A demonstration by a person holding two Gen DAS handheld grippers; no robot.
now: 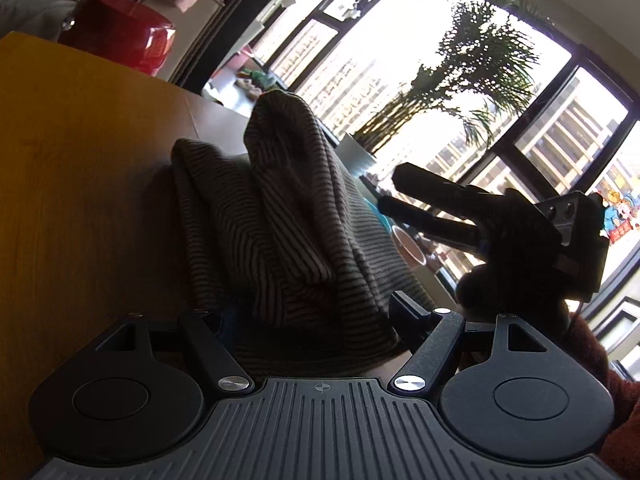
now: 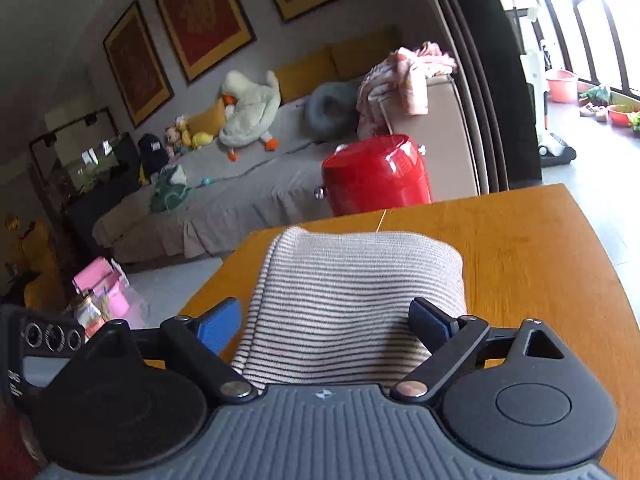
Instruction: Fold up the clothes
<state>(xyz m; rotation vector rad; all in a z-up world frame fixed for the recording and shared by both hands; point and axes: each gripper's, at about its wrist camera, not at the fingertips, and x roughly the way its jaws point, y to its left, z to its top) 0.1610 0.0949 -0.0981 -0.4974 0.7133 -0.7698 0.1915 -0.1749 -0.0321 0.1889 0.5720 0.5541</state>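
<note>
A striped knit garment (image 2: 352,296) lies folded in a thick bundle on the orange wooden table (image 2: 528,240). My right gripper (image 2: 326,322) is open, and its blue pads (image 2: 222,324) straddle the near end of the bundle. In the left wrist view the same garment (image 1: 288,216) bulges up dark against the window. It sits between the wide-apart fingers of my open left gripper (image 1: 312,316). The right gripper (image 1: 392,190) shows there from the side, pointing at the garment's far edge with its fingers apart. A rust-coloured sleeve (image 1: 592,360) is behind it.
A red glossy pot (image 2: 376,176) stands just past the table's far edge. Behind it is a grey sofa (image 2: 240,200) with toys and cushions. A potted palm (image 1: 460,80) stands before large windows. The table edge (image 2: 208,284) drops off at the left.
</note>
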